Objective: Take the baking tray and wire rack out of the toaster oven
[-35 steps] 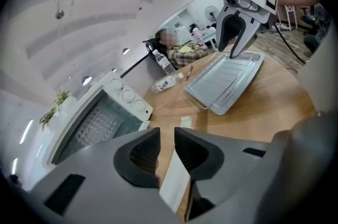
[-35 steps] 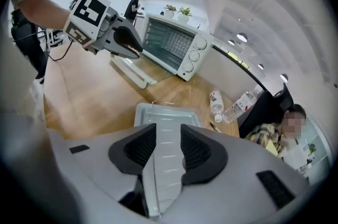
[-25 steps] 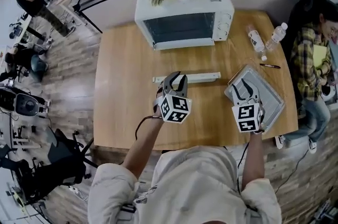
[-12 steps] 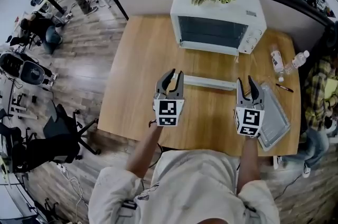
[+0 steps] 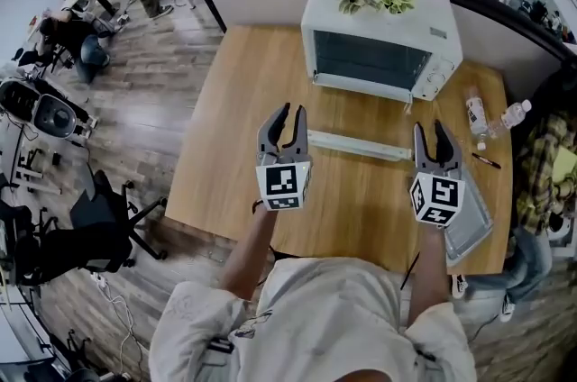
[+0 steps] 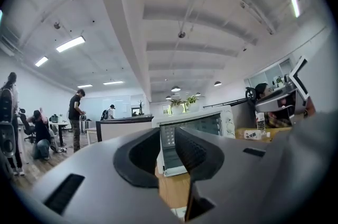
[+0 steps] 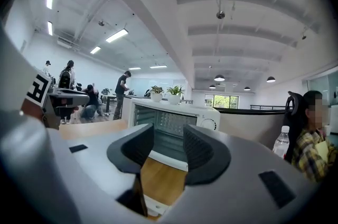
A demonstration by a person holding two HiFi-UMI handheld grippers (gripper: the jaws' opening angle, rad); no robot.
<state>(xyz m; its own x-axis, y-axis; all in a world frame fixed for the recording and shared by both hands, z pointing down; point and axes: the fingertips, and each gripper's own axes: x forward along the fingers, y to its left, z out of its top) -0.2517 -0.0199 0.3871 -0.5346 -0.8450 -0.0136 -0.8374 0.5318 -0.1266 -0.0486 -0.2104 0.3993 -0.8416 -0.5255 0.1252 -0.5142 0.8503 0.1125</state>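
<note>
Both grippers were up over the wooden table (image 5: pixel 236 105), side by side, pointing toward 12 o'clock, where the white toaster oven (image 5: pixel 383 33) sat at the far edge. Its glass door was shut, and two small potted plants (image 5: pixel 374 0) stood on its roof.

The left gripper (image 5: pixel 290 112) hung at about 8 o'clock of the table's middle. Its jaws stood part-way apart with nothing between them, and the left gripper view showed only the oven's front and bare wood through the gap.

At about 4 o'clock was the right gripper (image 5: pixel 430 130), and its jaws were opening. Nothing was between those pads either, and the oven's door and dial panel showed straight through in the right gripper view.

The baking tray (image 5: pixel 476 225) was out of the oven. It lay flat on the table at 4 o'clock, near the right-hand corner, below the right gripper and partly covered by its marker cube.

A long pale strip (image 5: pixel 359 146) lay across the table between the oven and the two grippers. It was too thin in the head view to tell whether it was the wire rack's edge.

At 2 o'clock, beside the oven, lay two plastic bottles (image 5: pixel 475 113) and a pen (image 5: pixel 486 161). A seated person in a plaid shirt (image 5: pixel 545 159) was just off the table's right edge.
</note>
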